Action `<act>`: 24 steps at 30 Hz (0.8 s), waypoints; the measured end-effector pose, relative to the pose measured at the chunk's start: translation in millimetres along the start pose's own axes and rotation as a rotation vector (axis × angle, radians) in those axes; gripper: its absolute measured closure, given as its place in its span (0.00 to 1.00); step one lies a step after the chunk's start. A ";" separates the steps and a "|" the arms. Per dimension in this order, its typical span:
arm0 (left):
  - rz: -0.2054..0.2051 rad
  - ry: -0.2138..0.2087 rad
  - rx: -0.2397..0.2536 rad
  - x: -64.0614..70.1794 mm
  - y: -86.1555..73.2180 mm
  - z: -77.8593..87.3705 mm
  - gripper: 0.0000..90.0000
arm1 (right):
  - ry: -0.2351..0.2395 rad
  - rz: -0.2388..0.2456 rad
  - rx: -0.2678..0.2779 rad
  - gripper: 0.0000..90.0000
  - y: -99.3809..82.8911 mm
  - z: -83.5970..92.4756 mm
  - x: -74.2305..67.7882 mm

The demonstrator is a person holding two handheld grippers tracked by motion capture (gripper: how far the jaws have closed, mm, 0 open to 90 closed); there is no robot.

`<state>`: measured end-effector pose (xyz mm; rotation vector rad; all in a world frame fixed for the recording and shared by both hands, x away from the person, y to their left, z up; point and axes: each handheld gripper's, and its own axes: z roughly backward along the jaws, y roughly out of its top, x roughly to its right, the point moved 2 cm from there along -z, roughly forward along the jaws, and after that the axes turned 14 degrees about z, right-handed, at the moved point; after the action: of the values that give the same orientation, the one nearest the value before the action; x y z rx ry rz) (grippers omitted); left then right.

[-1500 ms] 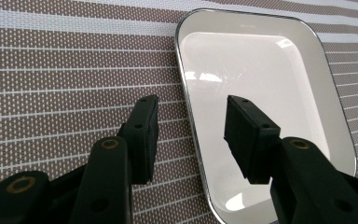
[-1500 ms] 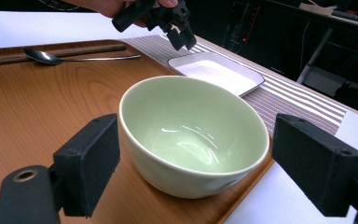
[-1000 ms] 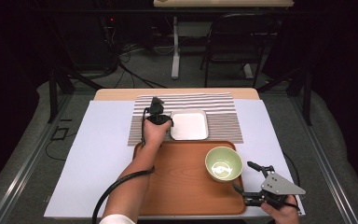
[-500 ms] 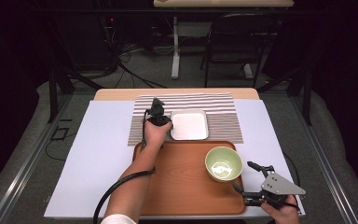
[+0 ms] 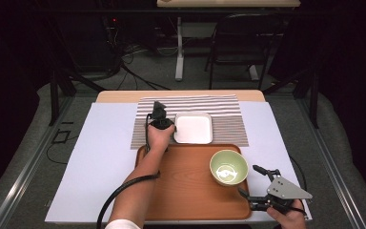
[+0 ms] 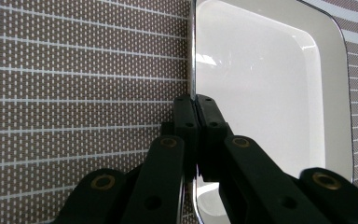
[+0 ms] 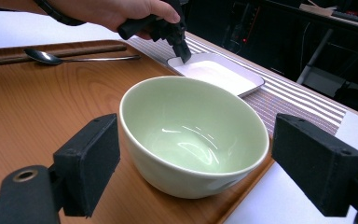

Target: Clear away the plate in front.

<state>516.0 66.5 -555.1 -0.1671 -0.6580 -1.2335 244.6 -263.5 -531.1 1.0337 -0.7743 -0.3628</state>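
Observation:
A white square plate (image 5: pixel 193 128) (image 6: pixel 261 93) lies on a striped mat (image 5: pixel 228 107). My left gripper (image 5: pixel 172 134) (image 6: pixel 196 100) points down at the plate's left rim. Its jaws have just been closing and now pinch that rim between the pads. The right gripper view also has this gripper (image 7: pixel 184 53) on the plate (image 7: pixel 214 74). A pale green bowl (image 5: pixel 228 167) (image 7: pixel 196 135) stands on a wooden tray (image 5: pixel 186 191). My right gripper (image 5: pixel 250 181) (image 7: pixel 204 163) is open just beside the bowl, one pad on each side and neither touching it.
A metal spoon (image 7: pixel 74 57) lies on the tray's (image 7: pixel 51 107) far side. The mat (image 6: pixel 74 93) and tray rest on a white sheet (image 5: pixel 100 157) over the table. A chair and desk legs stand on the floor beyond the table.
The left gripper's body has tipped slightly more upright over the plate's left edge. The right gripper, bowl and plate have stayed where they were.

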 end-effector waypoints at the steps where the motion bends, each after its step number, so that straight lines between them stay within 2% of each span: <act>1: 0.002 -0.001 -0.002 -0.3 0.1 0.3 0.99 | 0.000 -0.001 0.001 0.17 0.0 0.0 0.0; 9: 0.045 -0.026 0.012 -2.8 1.1 7.3 0.99 | -0.002 -0.001 0.002 0.17 0.1 0.3 0.2; 16: 0.041 -0.033 0.029 -4.8 -6.2 22.6 0.99 | -0.005 0.000 0.002 0.17 0.1 0.4 0.8; 24: 0.037 -0.064 0.027 -4.4 -20.6 39.0 0.99 | -0.006 0.000 0.001 0.17 0.2 0.0 0.4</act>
<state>481.9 81.0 -530.8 -0.1961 -0.7245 -1.1869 244.9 -263.7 -530.7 1.0337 -0.7799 -0.3657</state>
